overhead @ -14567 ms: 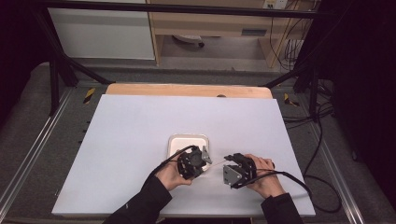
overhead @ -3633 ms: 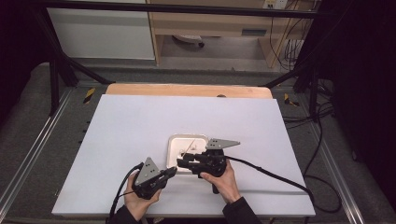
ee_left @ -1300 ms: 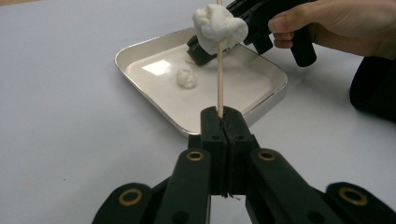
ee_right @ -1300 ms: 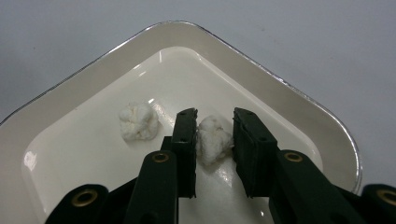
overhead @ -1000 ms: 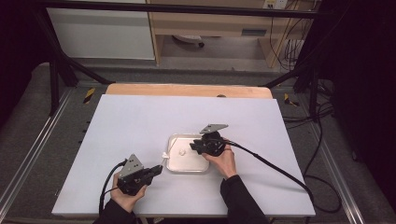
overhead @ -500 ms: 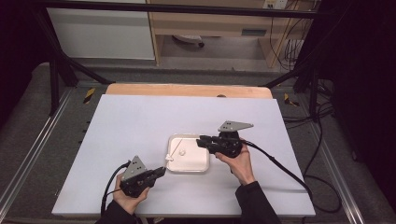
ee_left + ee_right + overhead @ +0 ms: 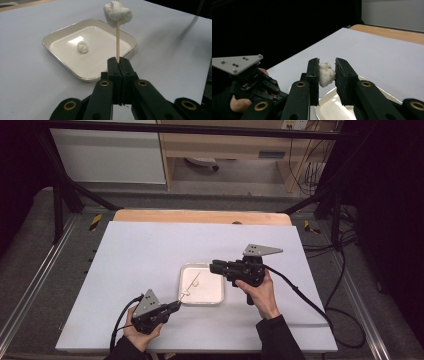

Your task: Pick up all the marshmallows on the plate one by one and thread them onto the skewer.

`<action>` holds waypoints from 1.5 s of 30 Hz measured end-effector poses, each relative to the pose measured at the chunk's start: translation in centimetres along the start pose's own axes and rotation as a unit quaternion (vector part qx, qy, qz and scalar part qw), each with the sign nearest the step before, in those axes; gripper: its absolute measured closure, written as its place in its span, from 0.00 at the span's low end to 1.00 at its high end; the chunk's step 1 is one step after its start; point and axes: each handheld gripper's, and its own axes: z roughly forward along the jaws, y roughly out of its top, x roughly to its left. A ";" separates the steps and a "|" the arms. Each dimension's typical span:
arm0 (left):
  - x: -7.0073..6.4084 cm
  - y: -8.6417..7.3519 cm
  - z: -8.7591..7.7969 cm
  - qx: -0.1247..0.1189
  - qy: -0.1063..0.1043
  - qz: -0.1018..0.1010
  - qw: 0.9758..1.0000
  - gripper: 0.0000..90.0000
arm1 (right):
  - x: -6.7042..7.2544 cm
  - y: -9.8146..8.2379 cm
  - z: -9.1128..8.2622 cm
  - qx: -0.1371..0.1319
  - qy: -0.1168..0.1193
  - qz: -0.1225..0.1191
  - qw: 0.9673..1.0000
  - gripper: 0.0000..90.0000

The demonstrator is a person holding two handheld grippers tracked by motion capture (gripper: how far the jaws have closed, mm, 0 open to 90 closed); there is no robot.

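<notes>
Jaws of the left gripper (image 7: 117, 65) are clenched on a thin wooden skewer (image 7: 117, 42) that carries one white marshmallow (image 7: 117, 13) near its tip, slanting over the near edge of the square tray (image 7: 62, 68). Jaws of the right gripper (image 7: 327, 73) are pinched on a second marshmallow piece (image 7: 326, 74), soft, lumpy and slightly squashed between the pads. Compared with a second ago, the right gripper (image 7: 216, 267) has lifted off the tray (image 7: 217, 299) and now hangs above its far right corner. Judgement: the pick is done; threading this piece onto the skewer comes next. One more small white piece (image 7: 82, 47) lies in the tray on the white surface (image 7: 140, 250).
</notes>
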 end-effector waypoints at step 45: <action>-0.5 -0.1 0.1 0.005 -0.001 0.024 1.000 0.99 | 0.1 -1.5 2.7 0.034 0.055 0.040 0.997 0.90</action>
